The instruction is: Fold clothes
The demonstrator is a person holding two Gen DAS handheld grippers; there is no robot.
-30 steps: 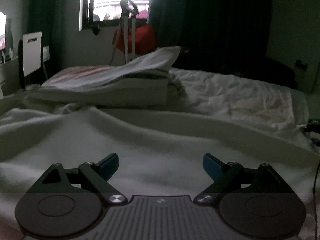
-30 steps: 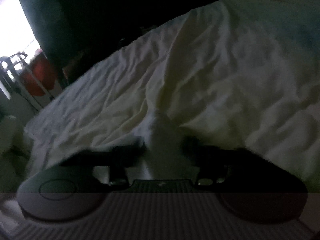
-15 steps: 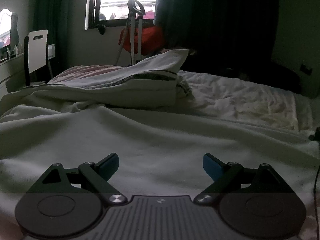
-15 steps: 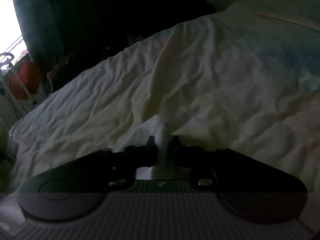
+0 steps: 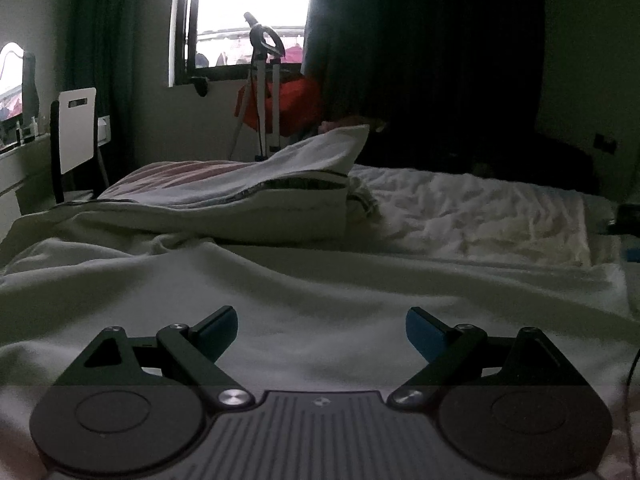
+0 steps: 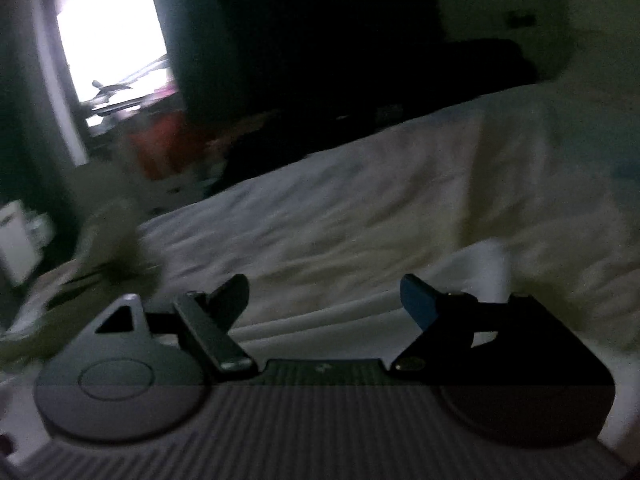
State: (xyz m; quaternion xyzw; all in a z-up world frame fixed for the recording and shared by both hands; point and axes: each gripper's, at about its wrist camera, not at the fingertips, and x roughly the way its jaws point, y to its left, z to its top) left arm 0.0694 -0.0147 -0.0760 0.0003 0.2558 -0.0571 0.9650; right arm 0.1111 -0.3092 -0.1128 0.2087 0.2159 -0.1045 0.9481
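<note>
A white garment (image 5: 304, 280) lies spread over the bed right in front of my left gripper (image 5: 322, 328), which is open and empty just above it. In the right wrist view the same white cloth (image 6: 360, 312) lies under and ahead of my right gripper (image 6: 324, 298), which is open with nothing between its fingers. A raised fold of the cloth (image 6: 490, 264) stands just behind the right finger. This view is blurred and dark.
A stack of folded clothes (image 5: 256, 196) sits on the bed at the back left. The wrinkled white sheet (image 5: 480, 216) stretches to the right. A chair (image 5: 76, 128), a window (image 5: 248, 12), a red bag on a stand (image 5: 288, 100) and dark curtains (image 5: 420, 60) lie beyond.
My right gripper was shut on a pinch of the white cloth; it has opened, let the cloth go and swung left. My left gripper stayed open and barely moved.
</note>
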